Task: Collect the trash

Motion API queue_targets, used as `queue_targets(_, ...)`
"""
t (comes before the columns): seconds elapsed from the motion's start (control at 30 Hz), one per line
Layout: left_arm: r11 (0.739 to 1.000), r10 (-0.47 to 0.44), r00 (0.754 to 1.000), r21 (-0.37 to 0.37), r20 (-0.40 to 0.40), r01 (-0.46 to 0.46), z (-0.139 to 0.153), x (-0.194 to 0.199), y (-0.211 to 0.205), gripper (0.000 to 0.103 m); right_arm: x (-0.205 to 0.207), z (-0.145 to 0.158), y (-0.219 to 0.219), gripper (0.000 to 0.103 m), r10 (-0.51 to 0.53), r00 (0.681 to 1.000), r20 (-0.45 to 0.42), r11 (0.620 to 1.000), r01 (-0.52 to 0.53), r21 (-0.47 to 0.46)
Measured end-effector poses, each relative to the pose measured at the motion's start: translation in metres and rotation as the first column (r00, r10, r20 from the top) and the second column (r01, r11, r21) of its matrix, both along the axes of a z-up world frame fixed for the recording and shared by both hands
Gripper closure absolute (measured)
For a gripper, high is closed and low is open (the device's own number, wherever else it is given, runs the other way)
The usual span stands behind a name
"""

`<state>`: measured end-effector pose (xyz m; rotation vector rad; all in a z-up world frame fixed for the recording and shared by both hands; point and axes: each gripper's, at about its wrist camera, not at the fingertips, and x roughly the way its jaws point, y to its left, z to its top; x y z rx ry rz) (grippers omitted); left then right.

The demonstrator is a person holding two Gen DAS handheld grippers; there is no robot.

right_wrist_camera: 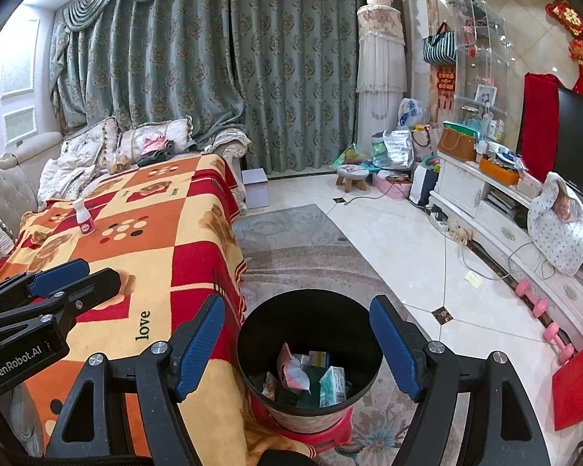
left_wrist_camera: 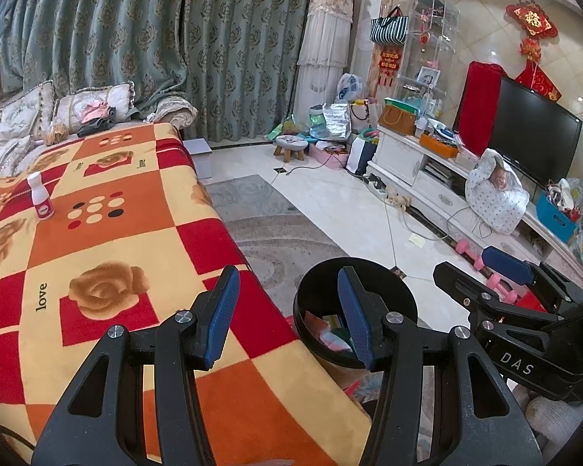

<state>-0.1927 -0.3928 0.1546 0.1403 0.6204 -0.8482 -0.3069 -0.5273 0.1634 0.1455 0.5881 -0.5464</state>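
Observation:
A black round bin [right_wrist_camera: 311, 310] stands on a red stool on the floor beside the blanket-covered table [right_wrist_camera: 155, 233]. It holds crumpled wrappers and small cartons [right_wrist_camera: 311, 376]. My right gripper [right_wrist_camera: 298, 349] hovers over the bin, open with nothing between its fingers. My left gripper [left_wrist_camera: 289, 318] is open and empty above the table's edge, with the bin [left_wrist_camera: 318, 283] just to its right. A small white bottle with a pink label [left_wrist_camera: 41, 196] stands upright far back on the blanket, also the bottle [right_wrist_camera: 83, 217] in the right wrist view.
A sofa with cushions [right_wrist_camera: 89, 143] lies behind the table. A grey rug [right_wrist_camera: 291, 240] and pale tiles cover the floor. Along the right wall are a white TV stand [right_wrist_camera: 486, 202], pink dumbbells [right_wrist_camera: 540, 306] and a red bag [right_wrist_camera: 579, 384]. A small stool [right_wrist_camera: 353, 174] stands by the curtain.

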Motion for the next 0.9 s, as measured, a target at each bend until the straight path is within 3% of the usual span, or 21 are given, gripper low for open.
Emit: queue_targets(0.9,1.000,-0.016,1.000,-0.002,-0.011,0.016,-0.013,-0.008,-0.002,0.052,-0.002,-0.005,-0.003,0.027,0.003,1.000,-0.010,1.000,-0.003,0.004)
